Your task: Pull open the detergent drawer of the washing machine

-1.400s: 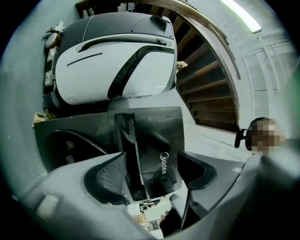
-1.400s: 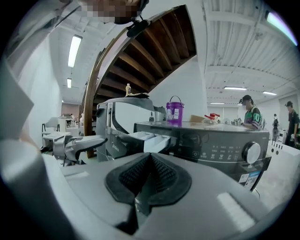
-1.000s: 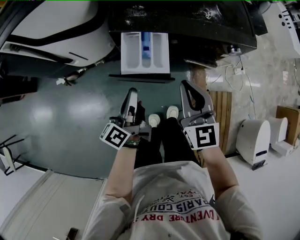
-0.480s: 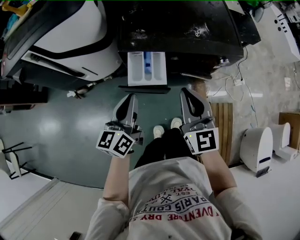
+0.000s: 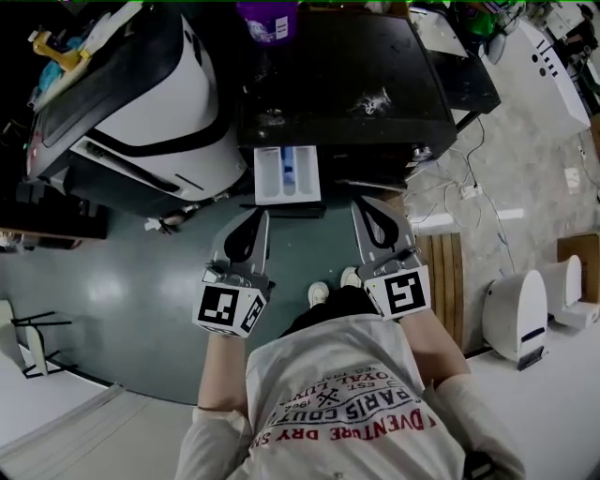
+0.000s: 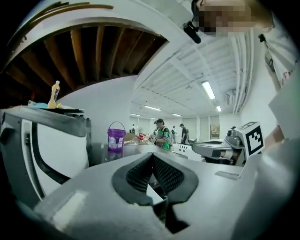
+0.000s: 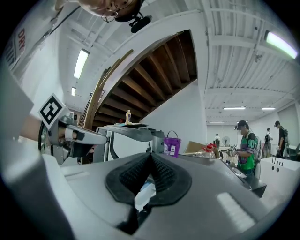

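The black washing machine (image 5: 347,84) stands ahead of me, and its white detergent drawer (image 5: 287,175) sticks out of the front, pulled open, with blue inside one compartment. My left gripper (image 5: 253,220) hangs in the air just short of the drawer's front, its jaws shut and empty. My right gripper (image 5: 368,206) is level with it, right of the drawer, jaws also shut with nothing in them. In the left gripper view the left gripper (image 6: 152,157) points level over the machine top. In the right gripper view a bit of the white drawer (image 7: 142,196) shows behind the right gripper (image 7: 150,157).
A white and black machine (image 5: 141,103) stands left of the washer. A purple bucket (image 5: 267,19) sits on the washer's top at the back. Wooden planks (image 5: 441,272) and white appliances (image 5: 520,314) are to the right. People (image 7: 246,145) stand far behind.
Both grippers have risen from low by my legs to the drawer's height. The left one rolled so its marker cube faces up. The drawer stays open.
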`<state>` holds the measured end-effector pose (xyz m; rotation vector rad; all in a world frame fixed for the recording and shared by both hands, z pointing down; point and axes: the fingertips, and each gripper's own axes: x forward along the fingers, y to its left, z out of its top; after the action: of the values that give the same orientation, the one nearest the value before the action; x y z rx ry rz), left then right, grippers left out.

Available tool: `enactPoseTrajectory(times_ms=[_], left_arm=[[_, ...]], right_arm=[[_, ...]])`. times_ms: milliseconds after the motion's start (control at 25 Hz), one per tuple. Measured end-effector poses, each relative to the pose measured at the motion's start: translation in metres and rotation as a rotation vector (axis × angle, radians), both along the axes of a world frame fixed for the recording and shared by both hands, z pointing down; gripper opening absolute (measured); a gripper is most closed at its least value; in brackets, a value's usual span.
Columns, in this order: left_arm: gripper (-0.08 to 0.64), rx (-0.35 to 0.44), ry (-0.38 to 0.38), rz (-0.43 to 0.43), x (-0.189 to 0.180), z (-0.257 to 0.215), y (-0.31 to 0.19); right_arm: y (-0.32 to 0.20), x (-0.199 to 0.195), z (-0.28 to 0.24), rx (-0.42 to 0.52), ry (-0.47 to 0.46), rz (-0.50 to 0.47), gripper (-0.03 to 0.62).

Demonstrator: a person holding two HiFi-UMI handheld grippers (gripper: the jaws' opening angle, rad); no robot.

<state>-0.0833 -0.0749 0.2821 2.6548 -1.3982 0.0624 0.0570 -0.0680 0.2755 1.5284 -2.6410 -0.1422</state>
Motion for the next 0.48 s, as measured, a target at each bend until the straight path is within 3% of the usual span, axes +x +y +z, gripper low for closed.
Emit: enactPoseTrajectory(times_ms=[280, 480], left_arm=[[0.002, 0.160, -0.059, 0.094, 0.015, -0.051, 0.011], [0.002, 0.186, -0.077, 0.097, 0.008, -0.063, 0.013]], right_arm=[[0.007, -0.004, -0.037, 0.030, 0.008, -0.032, 0.000], [0.006, -0.011, -0.057, 0.050, -0.014, -0.062, 0.000]])
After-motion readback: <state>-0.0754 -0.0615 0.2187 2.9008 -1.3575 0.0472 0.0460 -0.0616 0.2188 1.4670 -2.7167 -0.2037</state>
